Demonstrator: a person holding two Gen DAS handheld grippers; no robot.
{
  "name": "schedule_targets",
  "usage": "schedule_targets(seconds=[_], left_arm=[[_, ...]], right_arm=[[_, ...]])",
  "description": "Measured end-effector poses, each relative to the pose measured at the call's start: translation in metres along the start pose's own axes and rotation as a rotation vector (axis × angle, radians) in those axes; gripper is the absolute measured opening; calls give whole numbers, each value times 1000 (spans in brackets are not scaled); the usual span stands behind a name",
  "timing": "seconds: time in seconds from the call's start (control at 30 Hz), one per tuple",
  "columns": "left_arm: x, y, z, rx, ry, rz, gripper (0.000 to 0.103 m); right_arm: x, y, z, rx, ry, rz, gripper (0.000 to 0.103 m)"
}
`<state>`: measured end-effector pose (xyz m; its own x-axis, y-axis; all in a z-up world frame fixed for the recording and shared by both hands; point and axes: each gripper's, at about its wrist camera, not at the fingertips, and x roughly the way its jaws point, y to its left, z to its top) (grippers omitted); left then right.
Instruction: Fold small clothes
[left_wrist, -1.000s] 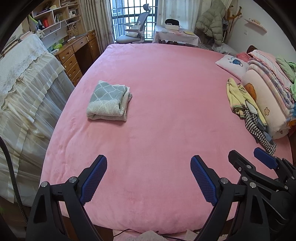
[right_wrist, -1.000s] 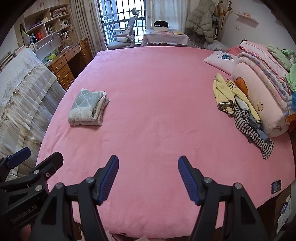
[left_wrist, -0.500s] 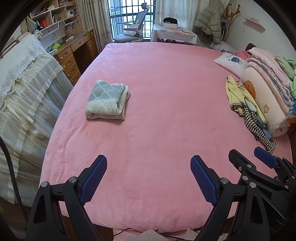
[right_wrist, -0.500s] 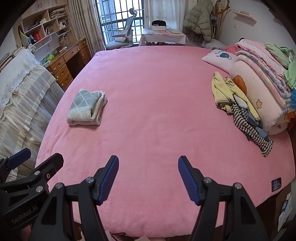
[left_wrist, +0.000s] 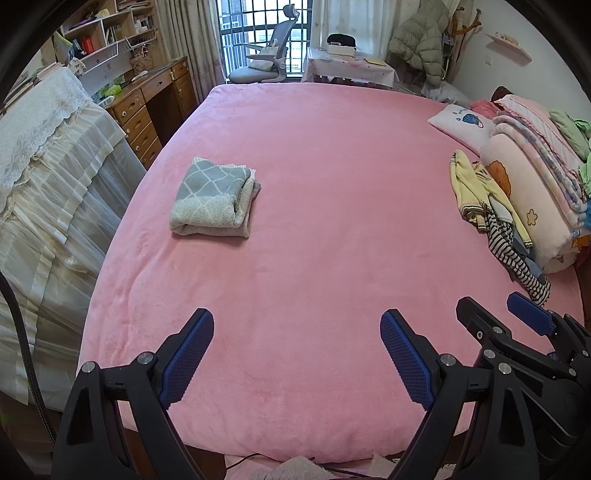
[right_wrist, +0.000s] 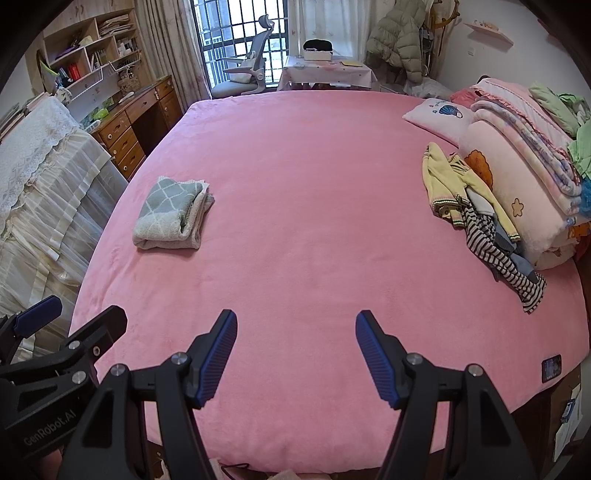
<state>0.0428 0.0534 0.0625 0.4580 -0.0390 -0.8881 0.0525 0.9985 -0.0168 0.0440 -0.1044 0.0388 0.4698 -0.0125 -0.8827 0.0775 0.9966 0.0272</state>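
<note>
A folded grey-green garment with a white diamond pattern (left_wrist: 212, 201) lies on the left part of the pink bed (left_wrist: 332, 177); it also shows in the right wrist view (right_wrist: 171, 214). A loose pile of small clothes, yellow and black-and-white striped (left_wrist: 491, 221), lies at the bed's right side against stacked blankets; it also shows in the right wrist view (right_wrist: 476, 206). My left gripper (left_wrist: 297, 356) is open and empty above the bed's near edge. My right gripper (right_wrist: 295, 354) is open and empty beside it, to its right.
Folded pink blankets (right_wrist: 524, 166) and a pillow (right_wrist: 439, 116) are stacked at the right. A white draped piece of furniture (left_wrist: 48, 177) stands left of the bed. A wooden desk (left_wrist: 147, 107), an office chair (left_wrist: 264, 66) and a small table stand beyond the bed.
Both grippers have drawn back slightly from the bed, still open. The clothes have not moved.
</note>
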Motion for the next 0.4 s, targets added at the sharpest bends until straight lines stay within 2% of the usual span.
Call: schedule_targets(seconds=[0.4], left_arm=[[2,-3,-3,-7,10,6,91]], right_arm=[[2,0,-1,-1,1,1,67]])
